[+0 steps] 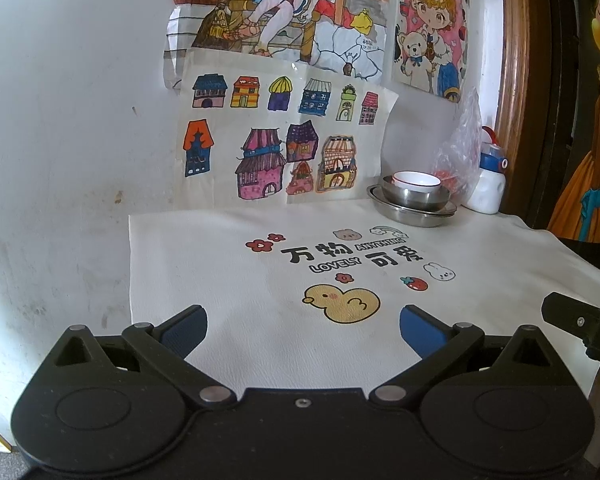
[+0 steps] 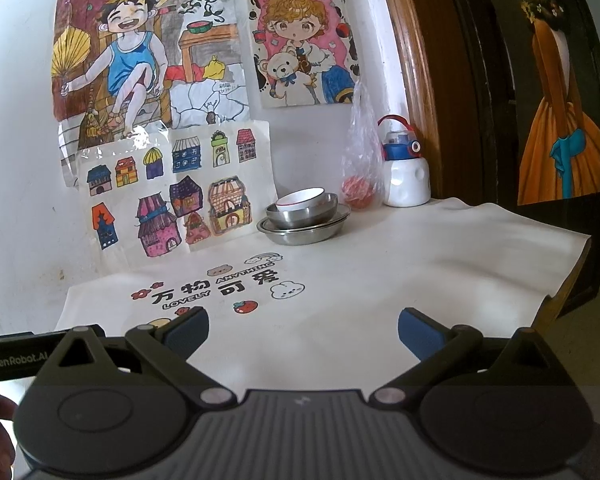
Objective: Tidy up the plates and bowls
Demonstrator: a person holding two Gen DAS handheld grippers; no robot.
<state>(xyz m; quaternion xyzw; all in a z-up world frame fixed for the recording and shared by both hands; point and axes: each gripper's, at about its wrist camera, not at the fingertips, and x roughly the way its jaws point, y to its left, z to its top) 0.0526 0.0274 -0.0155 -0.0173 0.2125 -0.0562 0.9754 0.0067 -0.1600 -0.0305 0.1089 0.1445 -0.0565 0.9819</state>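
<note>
While both tools waited low at the near edge of the desk (image 2: 420, 248), the left hand-held gripper (image 1: 303, 322) and the right hand-held gripper (image 2: 303, 326) were spread wide and held nothing. Far back by the wall, a white bowl (image 2: 300, 199) sat tilted inside a steel bowl (image 2: 312, 212) on steel plates (image 2: 304, 232), stacked small on big, probably to save room.

We see open white cloth (image 2: 380, 280) ahead with room to pass, blocked only at the far wall by stacked dishes (image 2: 304, 216), a plastic bag (image 2: 362, 160) and a bottle (image 2: 405, 172).
</note>
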